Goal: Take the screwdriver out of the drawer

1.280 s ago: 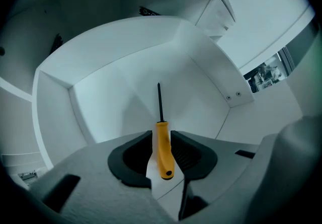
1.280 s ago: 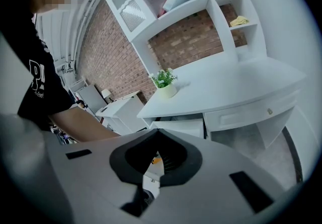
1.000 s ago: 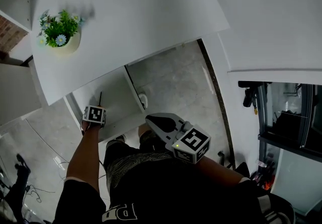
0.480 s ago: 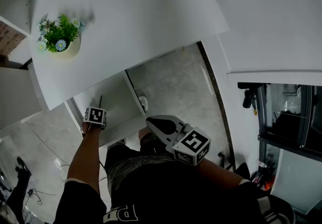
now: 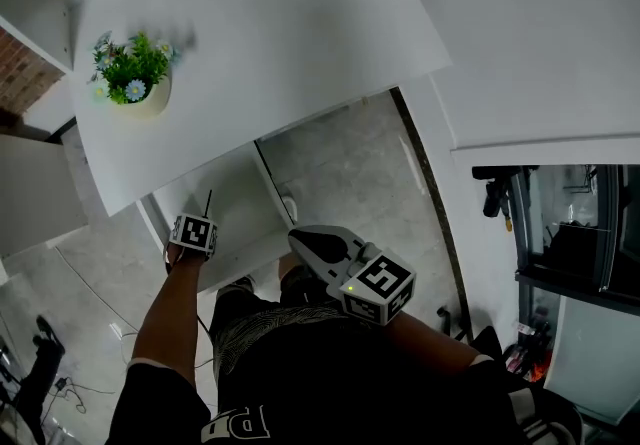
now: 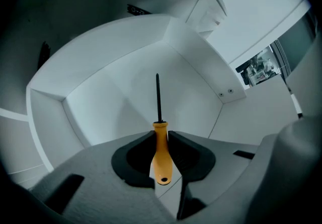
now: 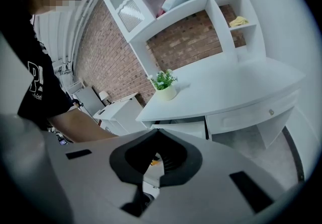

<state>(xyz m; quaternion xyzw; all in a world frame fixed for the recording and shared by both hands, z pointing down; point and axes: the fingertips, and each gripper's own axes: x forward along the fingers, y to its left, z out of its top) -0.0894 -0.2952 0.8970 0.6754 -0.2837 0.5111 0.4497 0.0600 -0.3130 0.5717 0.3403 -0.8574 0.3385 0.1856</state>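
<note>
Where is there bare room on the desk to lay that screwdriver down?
Nearly the whole white desktop is bare, from the flower pot rightward to its edge. The drawer under the screwdriver is bare too. Only the pot's corner is taken.

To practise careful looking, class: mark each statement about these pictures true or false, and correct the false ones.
1. The left gripper grips the orange-handled, black-shafted screwdriver. True; its jaws have just been closing on the handle.
2. The screwdriver's shaft points back toward the gripper's camera. False: it points away, toward the open white drawer.
3. The potted green plant stands on the floor. False: it stands on the white desk.
4. The right gripper holds nothing. True.
</note>
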